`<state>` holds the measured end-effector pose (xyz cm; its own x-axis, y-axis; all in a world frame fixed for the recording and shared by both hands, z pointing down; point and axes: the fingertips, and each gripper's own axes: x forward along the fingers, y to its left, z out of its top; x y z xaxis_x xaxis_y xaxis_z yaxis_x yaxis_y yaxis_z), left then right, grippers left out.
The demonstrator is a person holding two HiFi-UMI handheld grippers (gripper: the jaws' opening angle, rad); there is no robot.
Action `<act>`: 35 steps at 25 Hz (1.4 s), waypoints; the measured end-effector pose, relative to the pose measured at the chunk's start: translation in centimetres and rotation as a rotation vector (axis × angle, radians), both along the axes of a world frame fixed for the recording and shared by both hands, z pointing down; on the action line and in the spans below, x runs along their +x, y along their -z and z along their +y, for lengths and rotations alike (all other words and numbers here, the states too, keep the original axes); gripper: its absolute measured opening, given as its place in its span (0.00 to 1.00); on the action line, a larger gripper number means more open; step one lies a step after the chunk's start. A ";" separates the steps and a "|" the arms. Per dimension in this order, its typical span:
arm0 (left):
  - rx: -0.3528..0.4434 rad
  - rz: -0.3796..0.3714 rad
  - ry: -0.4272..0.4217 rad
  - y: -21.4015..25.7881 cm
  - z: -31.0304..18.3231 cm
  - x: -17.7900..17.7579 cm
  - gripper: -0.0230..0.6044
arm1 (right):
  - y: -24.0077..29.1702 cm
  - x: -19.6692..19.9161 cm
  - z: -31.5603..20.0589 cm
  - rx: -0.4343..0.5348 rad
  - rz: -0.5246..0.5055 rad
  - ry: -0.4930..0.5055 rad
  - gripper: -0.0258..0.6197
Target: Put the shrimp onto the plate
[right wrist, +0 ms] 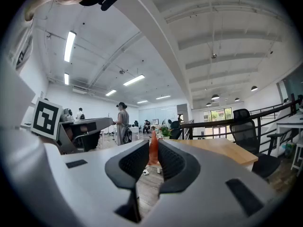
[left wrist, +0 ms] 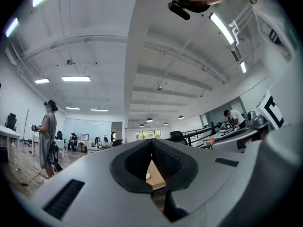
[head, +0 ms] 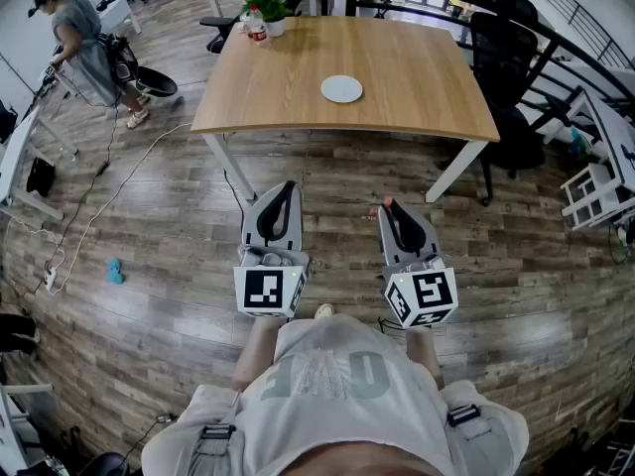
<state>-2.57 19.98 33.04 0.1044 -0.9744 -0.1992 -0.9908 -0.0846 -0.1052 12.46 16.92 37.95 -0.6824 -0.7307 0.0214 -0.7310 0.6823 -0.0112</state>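
Where the wood-plank floor (head: 179, 226) runs through an open office with strip lights on a white ceiling, a light wooden table (head: 417, 77) on white legs stands ahead of the person holding the grippers, and a small white plate (head: 341, 89) lies near the middle of the table top. At the table's far left corner sit a potted plant (head: 268, 6) and a bottle (head: 257, 28) just beside it. Black office chairs (head: 501, 67) crowd the table's right side, and well to the left of the table a person in a grey top (head: 84, 43) stands. A small blue object (head: 115, 271) lies on the floor left of the table and nearer than it, too small to identify. Both grippers are held out side by side over the floor, short of the table's near edge and pointing toward the table. The left gripper (head: 289, 185) has its tips pressed together with nothing between them; only a sliver of the table shows through the gap below the tips. The right gripper (right wrist: 153, 151) pinches an orange shrimp (right wrist: 153, 144), which stands upright between the ribbed pads with its narrow end poking above the jaw tips. The shrimp is off the table, well short of the plate
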 end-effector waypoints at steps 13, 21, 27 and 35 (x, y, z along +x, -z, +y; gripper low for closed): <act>-0.009 0.007 0.009 -0.5 0.1 -2.6 0.05 | -1.3 -1.9 0.7 -0.042 -0.010 0.004 0.14; -0.002 -0.002 -0.041 -1.0 -1.2 -3.5 0.05 | -1.6 -3.9 -0.1 -0.032 -0.010 -0.005 0.14; -0.022 0.021 -0.070 -1.6 -2.8 -4.2 0.05 | -2.3 -3.4 -1.1 -0.058 0.009 -0.055 0.14; -0.051 0.032 -0.116 -3.0 -7.1 -3.7 0.05 | -3.3 -4.0 -5.7 -0.080 -0.017 -0.059 0.14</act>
